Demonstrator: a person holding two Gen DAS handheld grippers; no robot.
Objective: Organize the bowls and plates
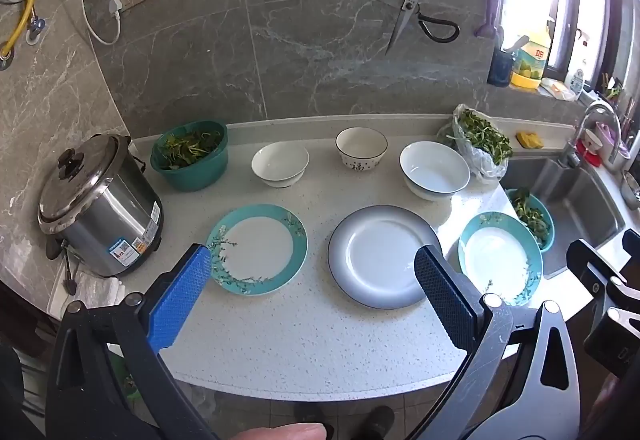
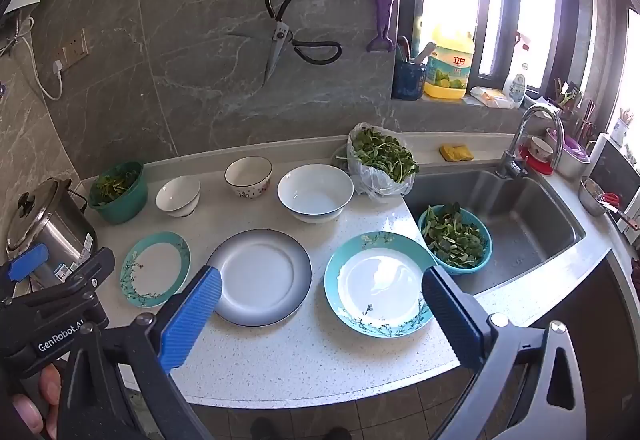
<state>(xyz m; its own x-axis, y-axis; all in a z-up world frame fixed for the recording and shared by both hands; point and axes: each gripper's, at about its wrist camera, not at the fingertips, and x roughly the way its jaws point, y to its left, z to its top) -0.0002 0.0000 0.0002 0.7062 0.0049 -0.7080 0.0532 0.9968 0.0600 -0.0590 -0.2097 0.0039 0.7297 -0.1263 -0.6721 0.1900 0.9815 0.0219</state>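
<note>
Your left gripper (image 1: 316, 304) hangs wide open over the near counter edge, nothing between the jaws.

Near row, left to right: teal floral plate (image 1: 257, 249), grey-rimmed plate (image 1: 383, 257), second teal floral plate (image 1: 500, 258) by the sink (image 1: 588, 200). Far row: white bowl (image 1: 280, 164), patterned bowl (image 1: 361, 154), blue-rimmed bowl (image 1: 434, 170). All six sit apart, none stacked. Rice cooker (image 1: 100, 208) far left, green basin of greens (image 1: 189, 154) beside it.

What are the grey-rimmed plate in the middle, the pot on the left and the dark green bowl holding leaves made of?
The grey-rimmed plate looks like glazed ceramic: smooth, glossy, with a soft sheen. The pot seems to be stainless steel: brushed silver wall, mirror-like lid. The dark green bowl is probably plastic: matte, evenly coloured, with a thick rolled rim.
</note>
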